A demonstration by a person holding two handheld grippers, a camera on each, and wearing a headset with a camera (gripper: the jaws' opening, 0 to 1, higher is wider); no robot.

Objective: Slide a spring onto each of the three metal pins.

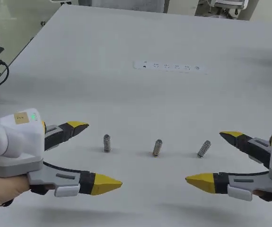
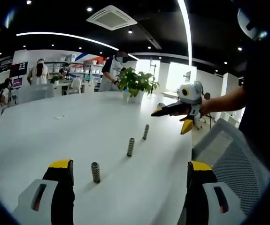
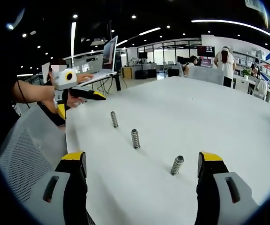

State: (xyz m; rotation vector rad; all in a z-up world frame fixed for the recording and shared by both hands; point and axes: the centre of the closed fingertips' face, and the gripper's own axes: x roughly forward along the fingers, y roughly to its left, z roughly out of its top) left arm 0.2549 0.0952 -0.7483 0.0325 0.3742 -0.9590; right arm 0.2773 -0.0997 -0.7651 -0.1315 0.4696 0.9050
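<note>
Holds the left hand-held gripper point(image 1: 102, 153) low over the near left of the desk point(image 1: 126, 94), jaws spread wide around nothing, tips pointing right. Faces it with the right hand-held gripper point(image 1: 204, 157), likewise wide open and empty, tips pointing left. Brackets between the two a row of three springs point(image 1: 157, 147), standing apart on the desk, the rightmost tilted.

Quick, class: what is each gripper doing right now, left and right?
Left gripper: open, holding nothing.
Right gripper: open, holding nothing.
</note>
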